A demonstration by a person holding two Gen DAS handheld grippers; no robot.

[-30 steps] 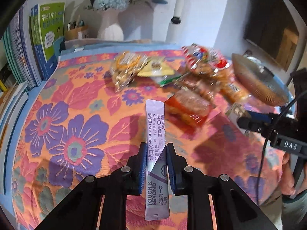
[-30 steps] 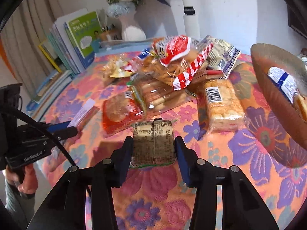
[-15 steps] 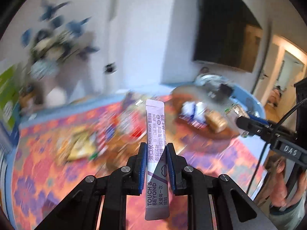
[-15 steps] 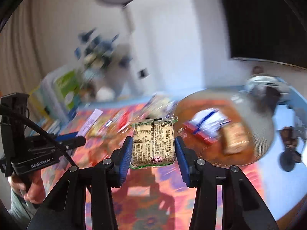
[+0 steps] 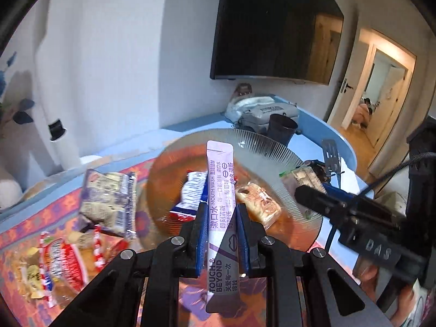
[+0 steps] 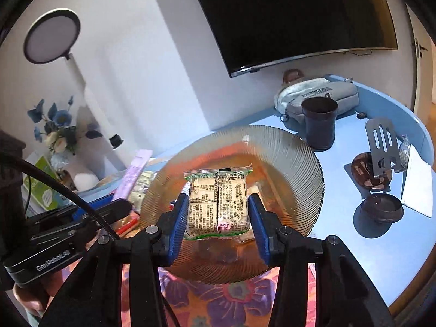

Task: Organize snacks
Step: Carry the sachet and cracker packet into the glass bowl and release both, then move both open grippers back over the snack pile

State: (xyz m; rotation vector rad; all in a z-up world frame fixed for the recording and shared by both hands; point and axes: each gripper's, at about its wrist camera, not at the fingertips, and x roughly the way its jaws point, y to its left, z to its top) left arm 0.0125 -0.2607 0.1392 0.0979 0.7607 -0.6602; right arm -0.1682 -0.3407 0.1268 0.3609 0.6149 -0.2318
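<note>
Now | left tongs (image 5: 220, 224) grip sachet (image 5: 219, 190) | right tongs (image 6: 218, 218) grip packet (image 6: 218, 204), hiding bowl (image 6: 299, 163) contents

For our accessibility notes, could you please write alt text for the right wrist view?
The right tongs grip a green-edged snack packet over a ribbed glass plate on a floral tablecloth. Behind stand a dark cup and a wall television.

Both grippers (image 5: 219, 227) (image 6: 218, 224) are black with blue ribbed pads (image 6: 176, 224), silver screws (image 5: 177, 240), and a black cable (image 6: 54, 182).
</note>
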